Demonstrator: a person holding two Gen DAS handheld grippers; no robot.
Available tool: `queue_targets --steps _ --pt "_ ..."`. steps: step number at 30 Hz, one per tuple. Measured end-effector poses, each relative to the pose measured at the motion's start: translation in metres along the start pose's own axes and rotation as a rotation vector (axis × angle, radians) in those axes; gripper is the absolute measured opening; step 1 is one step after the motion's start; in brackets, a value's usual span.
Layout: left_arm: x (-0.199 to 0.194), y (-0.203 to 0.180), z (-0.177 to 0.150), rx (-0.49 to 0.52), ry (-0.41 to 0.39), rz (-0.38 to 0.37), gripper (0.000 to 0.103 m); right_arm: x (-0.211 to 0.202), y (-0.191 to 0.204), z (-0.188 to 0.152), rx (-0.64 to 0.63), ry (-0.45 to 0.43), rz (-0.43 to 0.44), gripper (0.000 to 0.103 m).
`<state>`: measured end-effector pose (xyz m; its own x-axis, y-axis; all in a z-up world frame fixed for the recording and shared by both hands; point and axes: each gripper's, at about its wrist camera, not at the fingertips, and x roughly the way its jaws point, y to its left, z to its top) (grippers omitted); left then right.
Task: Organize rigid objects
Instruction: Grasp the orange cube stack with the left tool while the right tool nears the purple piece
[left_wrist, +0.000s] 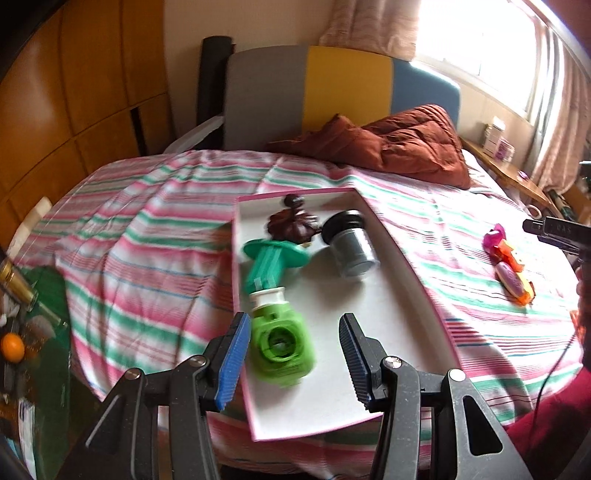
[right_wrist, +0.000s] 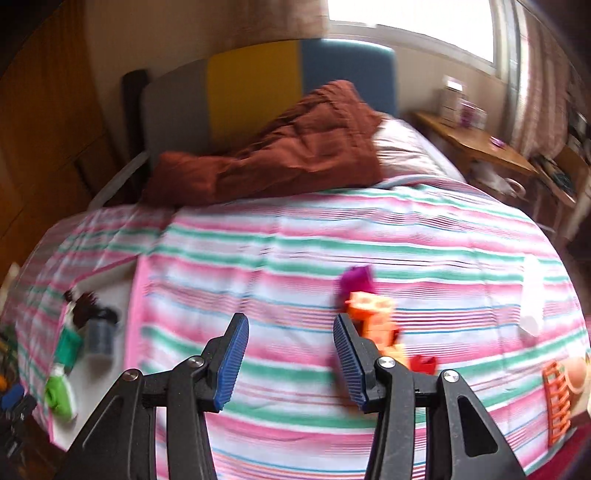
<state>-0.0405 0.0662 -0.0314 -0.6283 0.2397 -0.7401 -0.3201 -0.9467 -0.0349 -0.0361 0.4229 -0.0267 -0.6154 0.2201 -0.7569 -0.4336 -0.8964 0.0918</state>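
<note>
Left wrist view first: our left gripper hangs with its fingers apart and empty above a shallow white tray with a pink rim lying on the striped bed. Nearest in the tray lies a bright green plastic bottle, then a teal flanged plastic piece, a grey jar with a black lid and a dark brown figure. From the right wrist, our right gripper is likewise open, holding nothing, just beside an orange and magenta plastic toy on the bed. Beyond lies a rust-brown quilt.
</note>
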Motion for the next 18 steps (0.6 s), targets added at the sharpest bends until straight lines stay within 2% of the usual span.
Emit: queue_targets --steps 2,6,8,11,18 --pt "0.001 -0.011 0.004 0.019 -0.002 -0.017 0.056 0.002 -0.031 0.004 0.080 -0.016 -0.059 0.048" --pt "0.005 -0.038 0.013 0.076 -0.007 -0.050 0.057 0.009 -0.091 -0.002 0.276 -0.032 -0.135 0.048" --pt "0.009 -0.052 0.017 0.100 0.001 -0.072 0.057 0.016 -0.117 -0.008 0.392 0.003 -0.151 0.048" --pt "0.020 -0.076 0.022 0.133 0.029 -0.116 0.058 0.012 -0.142 -0.014 0.523 0.004 -0.116 0.048" --pt "0.047 -0.139 0.029 0.220 0.122 -0.243 0.059 0.020 -0.150 -0.019 0.588 0.056 -0.068 0.048"
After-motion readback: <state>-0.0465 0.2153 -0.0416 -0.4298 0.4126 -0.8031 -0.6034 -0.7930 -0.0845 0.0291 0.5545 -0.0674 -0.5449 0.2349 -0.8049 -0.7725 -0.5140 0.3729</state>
